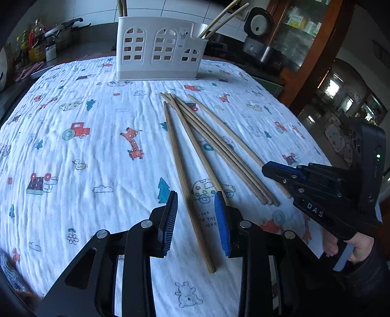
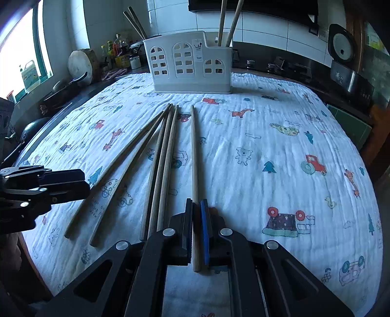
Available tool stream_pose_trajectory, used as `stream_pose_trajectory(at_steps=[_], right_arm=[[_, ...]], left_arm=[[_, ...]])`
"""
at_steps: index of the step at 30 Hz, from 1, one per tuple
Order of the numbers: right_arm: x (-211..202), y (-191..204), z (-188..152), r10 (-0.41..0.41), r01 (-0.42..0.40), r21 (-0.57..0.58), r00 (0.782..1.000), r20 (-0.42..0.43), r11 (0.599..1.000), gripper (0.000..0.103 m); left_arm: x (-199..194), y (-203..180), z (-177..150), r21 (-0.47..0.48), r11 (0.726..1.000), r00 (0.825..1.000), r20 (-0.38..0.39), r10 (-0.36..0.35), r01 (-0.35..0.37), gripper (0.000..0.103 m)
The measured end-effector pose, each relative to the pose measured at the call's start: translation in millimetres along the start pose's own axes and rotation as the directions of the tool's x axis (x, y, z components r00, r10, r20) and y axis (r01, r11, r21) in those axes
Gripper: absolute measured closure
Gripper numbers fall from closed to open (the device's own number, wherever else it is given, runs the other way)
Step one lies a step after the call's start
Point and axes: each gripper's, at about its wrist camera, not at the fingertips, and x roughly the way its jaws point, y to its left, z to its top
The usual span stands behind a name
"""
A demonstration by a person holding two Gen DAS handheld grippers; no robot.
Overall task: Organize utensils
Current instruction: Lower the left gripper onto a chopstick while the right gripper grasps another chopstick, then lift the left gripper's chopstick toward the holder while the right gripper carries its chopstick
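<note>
**Chopsticks on the printed cloth, holder at the far edge**

On the table lay a white crinkled cloth (image 1: 97, 151) printed with tractors, giraffes and trees, its surface finely ribbed. At its far edge stood a white plastic utensil holder (image 1: 158, 51), box-shaped, pierced with arched window cut-outs; thin wooden sticks (image 2: 226, 22) leaned upright out of its right compartment, and more rose from its left end. Behind it ran a dark counter with oil bottles (image 1: 36, 41) and a pan at the left, and a rice cooker (image 2: 341, 51) at the right.

Six loose wooden chopsticks lay on the cloth, slender and round, tips fanned toward the holder. The left gripper (image 1: 196, 219) hung over the two leftmost, its jaws apart with ribbed blue pads; one chopstick (image 1: 187, 190) ran between them untouched, and a second passed under the right pad. Three more lay bunched (image 1: 231, 156) just to the right.

The right gripper (image 2: 197, 231), black with blue lining, was clenched on the rightmost chopstick (image 2: 194, 158), grasping it near its thick near end; that stick lay apart from the others. A hand (image 1: 360, 248) gripped its handle.
</note>
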Motion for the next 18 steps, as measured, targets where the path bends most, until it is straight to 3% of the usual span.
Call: stream_pose_trajectory(at_steps=[2,10,14,18], right_arm=[[0,1,0,-0.003,0.003,-0.005,1.0,0.0,1.0,0.096],[0,2,0,-0.005,0.005,0.0,1.0,0.003,1.0,0.096],[0,5,-1,-0.028,0.028,-0.014,1.0,0.011,1.0,0.096],[1,8,-2,-0.045,0.046,-0.028,0.999,0.014,0.999,0.096]], left_arm=[[6,1,-1,-0.008,1.0,1.0,-0.01,0.003,-0.003,0.083],[12,-3,-3,0.0,0.998,0.998,-0.011,0.064,-0.064,0.086],[15,-11,-2,0.031,0.989,0.99,0.001,0.142,-0.142,0.093],[10,-9,1,0.019,0.992,0.992,-0.006,0.126,-0.126,0.094]])
